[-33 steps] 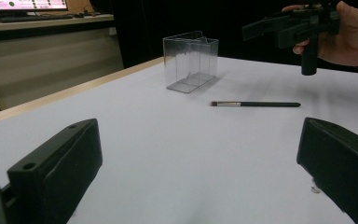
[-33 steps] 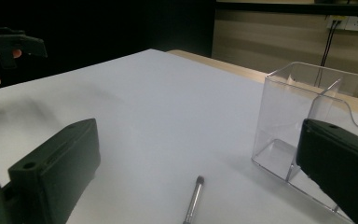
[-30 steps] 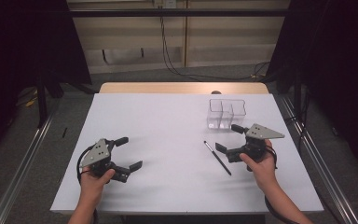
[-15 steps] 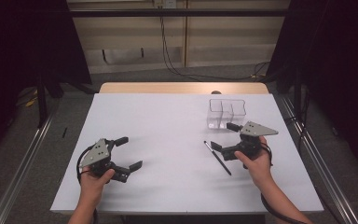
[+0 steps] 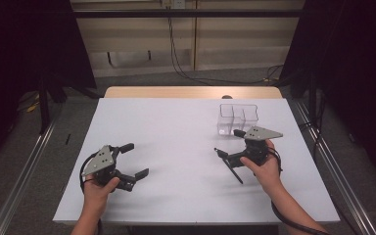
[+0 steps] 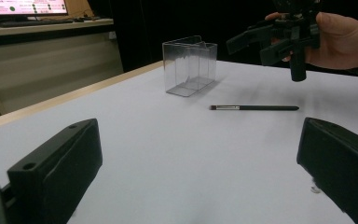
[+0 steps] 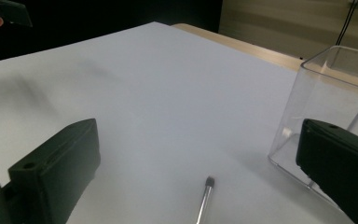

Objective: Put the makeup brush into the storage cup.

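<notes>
White tabletop (image 5: 176,127) – both tongs gape wide; right gripper (image 5: 228,147) hovers above the brush (image 7: 204,198), likely to nudge it – rolling – against the clear box (image 7: 326,112).

The left hand (image 5: 98,188) comes in from below and grips the left gripper (image 5: 133,159), whose 2 black jaws stand wide apart with nothing between them, pointing toward the right gripper. The right hand (image 5: 264,166) holds the right gripper (image 5: 227,147) raised and tilted, jaws spread wide and aimed leftward, its grey 3-cornered plate on top. The right forearm (image 5: 293,210) slants in from below.
</notes>
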